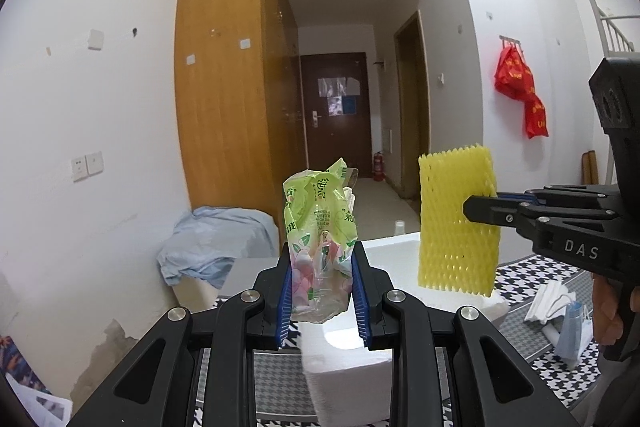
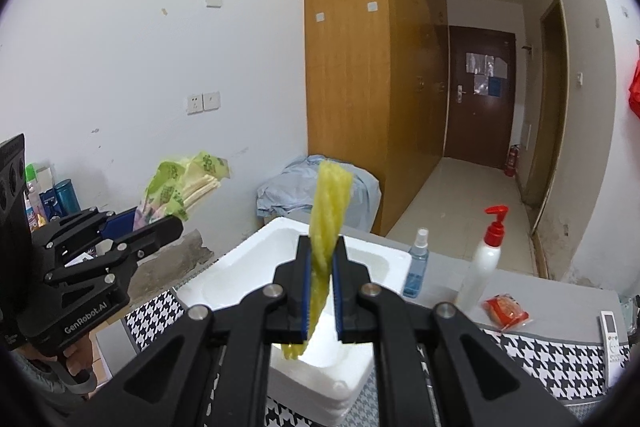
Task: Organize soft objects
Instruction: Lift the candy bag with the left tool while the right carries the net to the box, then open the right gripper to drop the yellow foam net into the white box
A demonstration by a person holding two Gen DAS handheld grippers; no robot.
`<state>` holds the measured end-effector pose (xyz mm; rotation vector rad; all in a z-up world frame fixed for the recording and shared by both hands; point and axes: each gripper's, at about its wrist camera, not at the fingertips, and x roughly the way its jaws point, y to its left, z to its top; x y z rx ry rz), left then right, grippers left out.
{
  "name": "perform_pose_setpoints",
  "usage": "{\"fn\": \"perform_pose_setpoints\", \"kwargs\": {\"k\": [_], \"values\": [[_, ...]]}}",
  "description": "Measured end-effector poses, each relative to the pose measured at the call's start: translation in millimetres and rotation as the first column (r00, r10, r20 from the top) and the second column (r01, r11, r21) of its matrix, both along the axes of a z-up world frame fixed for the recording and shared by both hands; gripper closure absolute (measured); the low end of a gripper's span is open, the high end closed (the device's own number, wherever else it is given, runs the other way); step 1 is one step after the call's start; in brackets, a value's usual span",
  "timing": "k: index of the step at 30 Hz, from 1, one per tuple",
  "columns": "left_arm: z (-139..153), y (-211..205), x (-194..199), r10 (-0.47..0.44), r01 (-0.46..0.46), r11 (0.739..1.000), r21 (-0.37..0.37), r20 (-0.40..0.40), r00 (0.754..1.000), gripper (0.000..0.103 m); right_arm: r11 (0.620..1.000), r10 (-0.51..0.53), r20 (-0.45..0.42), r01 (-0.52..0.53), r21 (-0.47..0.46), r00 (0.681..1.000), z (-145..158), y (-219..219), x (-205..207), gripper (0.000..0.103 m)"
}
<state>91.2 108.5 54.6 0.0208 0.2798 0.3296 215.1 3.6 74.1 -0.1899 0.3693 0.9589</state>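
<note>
Foam net (image 1: 458, 223), the yellow mesh sleeve, is up in the air over the white foam box (image 2: 320, 267), pinched in the right gripper (image 2: 322, 287), whose jaws are squeezed nearly together on it so it's flattened thin between the blue pads. The right wrist view sees it edge-on, just a narrow twisted strip, while the left view shows it broadside as a full rectangle with a diamond lattice and zigzag edges. The left gripper (image 1: 322, 287) has its jaws partway apart and clamped on a tissue pack (image 1: 320, 227): crinkly green and clear plastic with a floral print, standing up out of the jaws, also held above the box. Only the right view gets the stuff on the far side of the tabletop (image 2: 560, 351) with its houndstooth cloth: a blue spray bottle (image 2: 417, 267), a white pump bottle (image 2: 482, 259) with a red top, a red packet (image 2: 506, 310) and a remote (image 2: 612, 335). Only the left view catches the face masks (image 1: 560, 315) lying on the cloth and a red bag (image 1: 520, 87) hanging on the wall.
</note>
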Motion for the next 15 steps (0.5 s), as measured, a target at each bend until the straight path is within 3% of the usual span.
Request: {"fn": "perform_pose_setpoints", "kwargs": {"k": [15], "values": [[-7, 18, -1, 0.040, -0.040, 0.999, -0.033, -0.003, 0.999, 0.076, 0.996, 0.035, -0.044, -0.038, -0.075, 0.998, -16, 40, 12, 0.091]]}}
